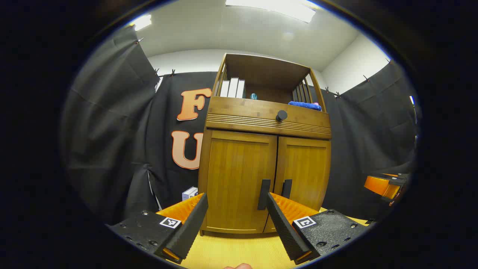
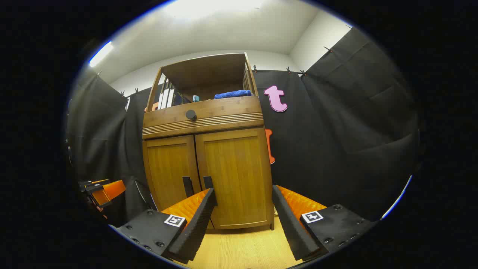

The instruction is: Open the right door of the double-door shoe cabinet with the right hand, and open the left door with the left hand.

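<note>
The wooden shoe cabinet [image 1: 266,112] stands straight ahead with both doors shut. Its left door [image 1: 239,168] and right door [image 1: 304,168] each carry a black vertical handle, the left handle [image 1: 264,194] and the right handle [image 1: 286,188], side by side at the middle seam. My left gripper [image 1: 237,200] is open, a short way in front of the left door, holding nothing. In the right gripper view, my right gripper [image 2: 244,193] is open in front of the right door [image 2: 235,168], its left finger [image 2: 198,220] below the right handle [image 2: 207,183]. No finger touches a handle.
Above the doors is a drawer with a black knob [image 1: 281,115]. An open shelf holds books [image 1: 232,88] and a blue cloth [image 1: 305,105]. A small box [image 1: 189,193] sits left of the cabinet. The cabinet stands on a light wood surface [image 1: 231,254]. Black cloth walls close in all around.
</note>
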Available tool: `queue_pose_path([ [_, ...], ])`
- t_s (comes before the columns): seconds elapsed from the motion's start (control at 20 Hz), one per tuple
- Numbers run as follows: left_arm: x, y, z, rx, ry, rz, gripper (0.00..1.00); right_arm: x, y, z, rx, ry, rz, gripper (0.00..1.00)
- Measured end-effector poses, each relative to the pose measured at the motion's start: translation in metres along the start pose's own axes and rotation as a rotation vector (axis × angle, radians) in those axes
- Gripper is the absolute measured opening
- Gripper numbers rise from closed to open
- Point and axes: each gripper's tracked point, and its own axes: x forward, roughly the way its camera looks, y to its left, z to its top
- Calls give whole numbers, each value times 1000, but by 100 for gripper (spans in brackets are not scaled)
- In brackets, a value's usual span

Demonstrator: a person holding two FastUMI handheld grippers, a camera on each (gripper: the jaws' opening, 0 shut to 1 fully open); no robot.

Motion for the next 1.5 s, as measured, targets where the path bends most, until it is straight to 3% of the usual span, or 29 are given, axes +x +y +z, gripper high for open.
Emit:
queue_pose_path([
  [1.35,7,2,-10,-9,28,7,92,4,-5,-11,15,24,-14,97],
  [1.4,8,3,-10,-8,28,8,95,4,-6,-11,16,25,-17,97],
  [1.5,8,3,-8,-6,24,11,92,7,-8,-11,17,25,-23,97],
])
